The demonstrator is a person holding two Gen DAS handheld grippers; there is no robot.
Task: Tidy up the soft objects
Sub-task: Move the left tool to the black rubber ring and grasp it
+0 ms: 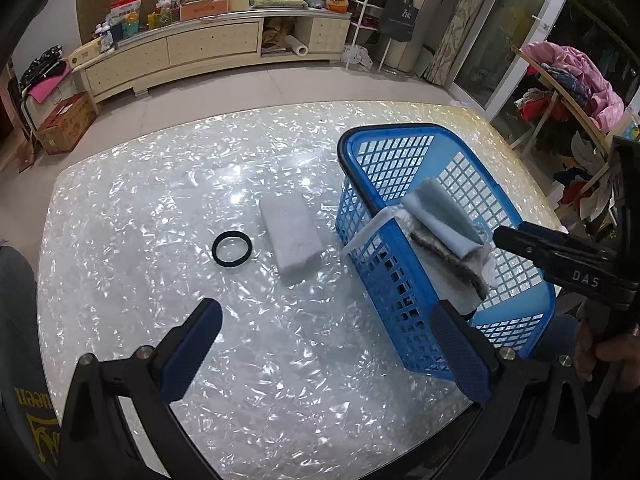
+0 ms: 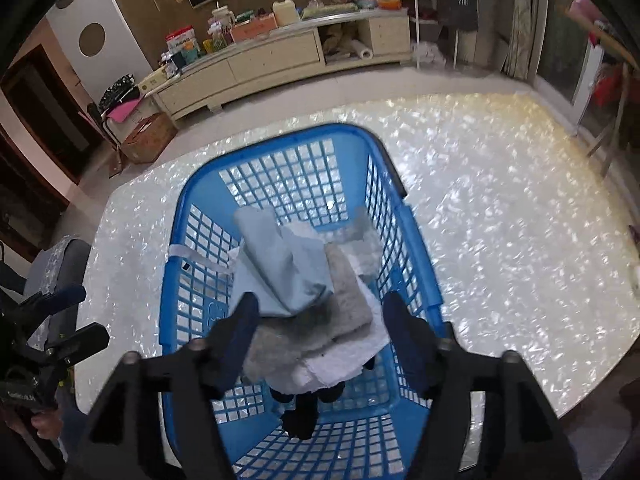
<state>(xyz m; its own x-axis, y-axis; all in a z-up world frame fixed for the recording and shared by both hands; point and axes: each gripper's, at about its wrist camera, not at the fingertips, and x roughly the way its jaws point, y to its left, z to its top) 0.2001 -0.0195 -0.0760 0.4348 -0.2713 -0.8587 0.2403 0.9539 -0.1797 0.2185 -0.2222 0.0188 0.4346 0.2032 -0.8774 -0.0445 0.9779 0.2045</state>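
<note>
A blue mesh basket (image 1: pixel 384 148) (image 2: pixel 280 136) stands on the pearly white table (image 1: pixel 140 208). Inside lie a folded light blue cloth (image 1: pixel 440 216) (image 2: pixel 280 268), a grey fuzzy cloth (image 1: pixel 448 256) (image 2: pixel 344 292), a white cloth (image 2: pixel 352 352) and something dark (image 2: pixel 300 412) beneath them. My right gripper (image 2: pixel 320 316) hangs open over this pile, its pads clear of the cloths. Left of the basket, a white sponge block (image 1: pixel 292 236) and a black band ring (image 1: pixel 215 250) rest on the table. My left gripper (image 1: pixel 326 320) is open above the table, nearer than both.
A white strip (image 2: pixel 188 254) hangs over the basket's left rim. Beyond the table stand a long cream cabinet (image 1: pixel 180 48) cluttered on top, a cardboard box (image 1: pixel 64 124) on the floor, and a rack of clothes (image 1: pixel 576 76) at the right.
</note>
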